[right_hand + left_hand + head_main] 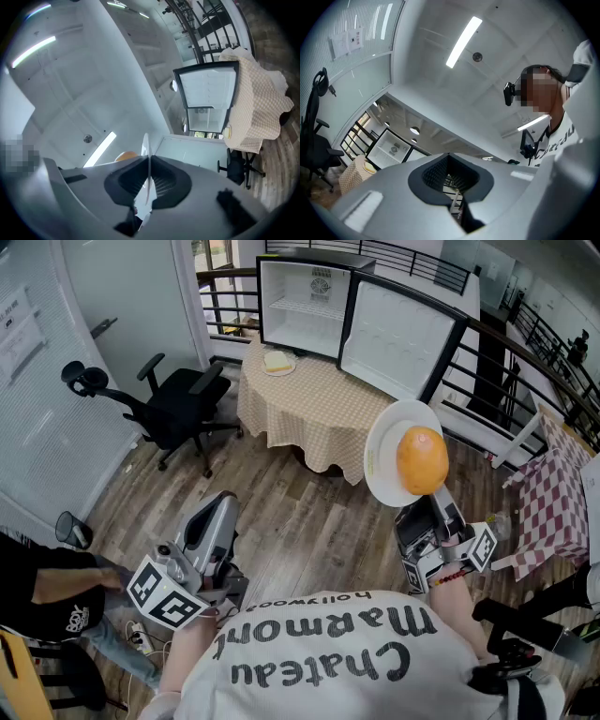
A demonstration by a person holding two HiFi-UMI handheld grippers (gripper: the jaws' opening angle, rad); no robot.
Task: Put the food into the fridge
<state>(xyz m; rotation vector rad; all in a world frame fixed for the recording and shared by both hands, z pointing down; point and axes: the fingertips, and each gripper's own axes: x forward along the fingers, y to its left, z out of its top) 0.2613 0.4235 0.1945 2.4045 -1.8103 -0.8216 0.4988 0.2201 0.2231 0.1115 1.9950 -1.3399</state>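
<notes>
Orange against white: in the head view an orange sits on a white plate that the right hand-held gripper grips by its near rim, well short of the fridge. The fridge stands with its door swung wide on a surface draped in a checked cloth. A small plate of food lies on that surface just in front of the fridge. The left hand-held gripper is low at the left, above the wooden floor, and a black office chair stands to the left of the surface.

In the left gripper view the left hand-held gripper points upward. Its jaws stand slightly apart with nothing between them, and a railing shows through the gap. The open fridge and the cloth-covered surface are far off at the left.

In the right gripper view the right hand-held gripper has its pads pressed on the plate, seen edge-on. The orange peeks out to the plate's left. The fridge and the surface lie well beyond.
</notes>
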